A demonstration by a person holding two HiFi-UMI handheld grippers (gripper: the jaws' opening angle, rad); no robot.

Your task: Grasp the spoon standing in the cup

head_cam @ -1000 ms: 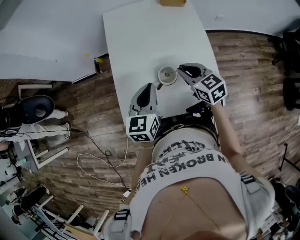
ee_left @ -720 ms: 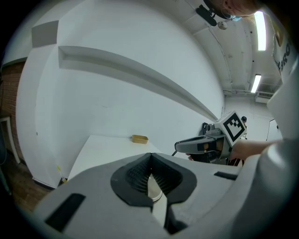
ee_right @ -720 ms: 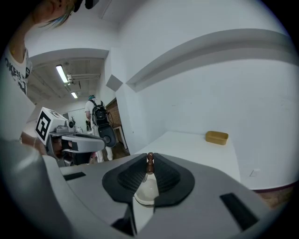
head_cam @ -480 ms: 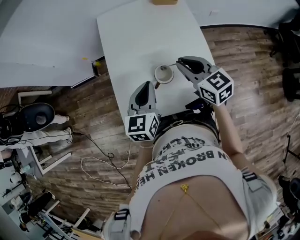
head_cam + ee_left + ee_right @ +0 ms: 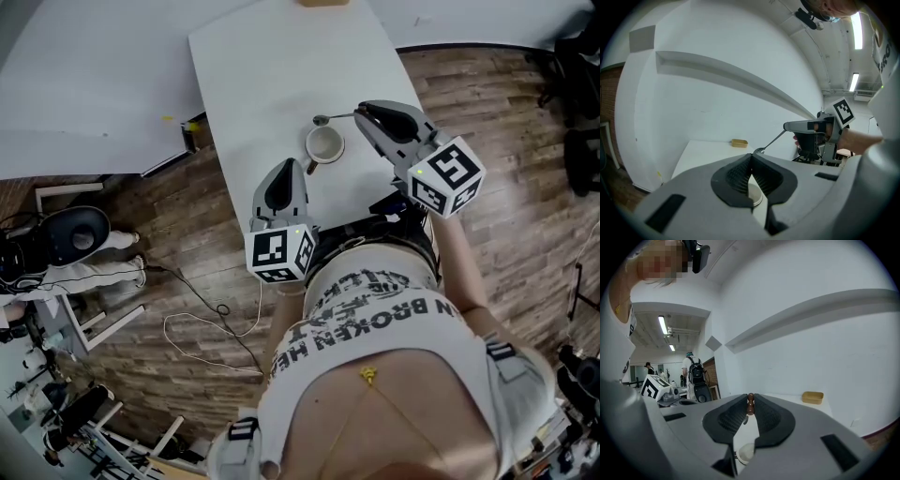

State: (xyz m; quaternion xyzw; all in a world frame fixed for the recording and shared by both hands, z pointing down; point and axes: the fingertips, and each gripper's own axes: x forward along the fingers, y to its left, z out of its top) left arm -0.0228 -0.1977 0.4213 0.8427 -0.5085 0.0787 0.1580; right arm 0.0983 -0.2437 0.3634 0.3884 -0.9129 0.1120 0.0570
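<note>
A white cup (image 5: 324, 145) stands on the white table (image 5: 253, 66) between my two grippers. The metal spoon (image 5: 336, 117) hangs level just above the cup's far rim, out of the cup, bowl pointing left. My right gripper (image 5: 359, 113) is shut on its handle; in the right gripper view the brown handle end (image 5: 750, 403) sits pinched between the pads, with the cup (image 5: 745, 452) below. My left gripper (image 5: 287, 167) stays shut and empty just short of the cup. From the left gripper view the cup (image 5: 755, 195) shows behind the closed jaws, and the spoon (image 5: 769, 143) above.
A small tan tray (image 5: 322, 3) sits at the table's far end. The table's left and right edges drop to wood floor, with a chair (image 5: 70, 220) and cables (image 5: 202, 323) at left. People (image 5: 689, 369) stand in the room behind.
My right gripper has drawn back to the right and risen with the spoon, which has come out of the cup. The left gripper has barely moved.
</note>
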